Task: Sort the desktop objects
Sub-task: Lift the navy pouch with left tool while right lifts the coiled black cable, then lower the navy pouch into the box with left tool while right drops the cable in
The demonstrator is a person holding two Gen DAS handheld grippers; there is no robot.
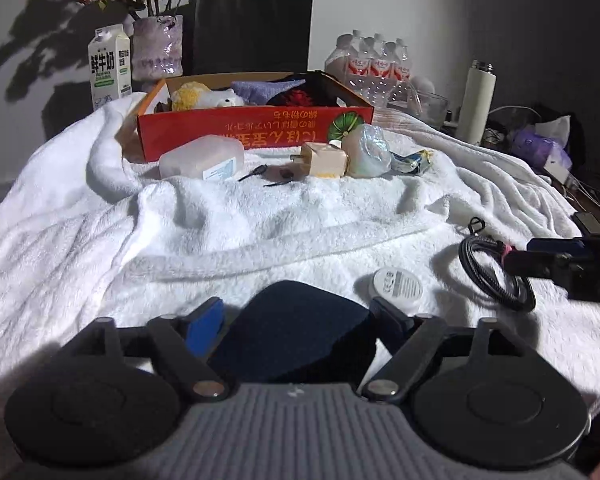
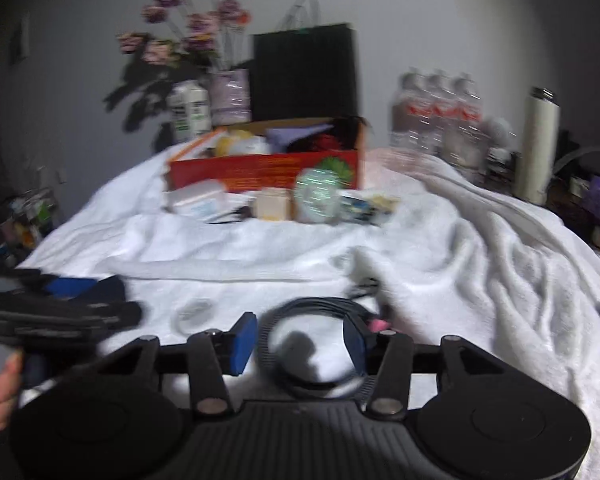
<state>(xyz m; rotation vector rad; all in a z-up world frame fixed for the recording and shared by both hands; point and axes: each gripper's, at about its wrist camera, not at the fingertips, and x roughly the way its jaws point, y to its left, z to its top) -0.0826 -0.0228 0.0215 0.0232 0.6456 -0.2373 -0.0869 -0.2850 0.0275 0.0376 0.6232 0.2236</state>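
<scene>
Both tools down low over the towel-covered bench, one on a dark pouch, one round a coiled cable.

Left wrist view: left tool (image 1: 298,326) w/ fingers spread either side of a dark blue pouch (image 1: 296,328) lying on the white towel (image 1: 140,240); pads look close to its sides but contact not clear. Pouch looks soft & light, prob squashes, so grip across the middle. Small white tin (image 1: 396,285) just beside it. Red box (image 1: 256,128) far back, already holding soft stuff. Pouch's near end hidden by the tool body.

Right wrist view: blurry. Right tool (image 2: 300,340) is spread, coiled cable (image 2: 312,344) between the fingers, not pinched yet. Cable is floppy, light, could uncoil; take it at the pink tie (image 2: 376,325). Coil's near edge cut off by the tool; small items by the box too smeared to name.
</scene>
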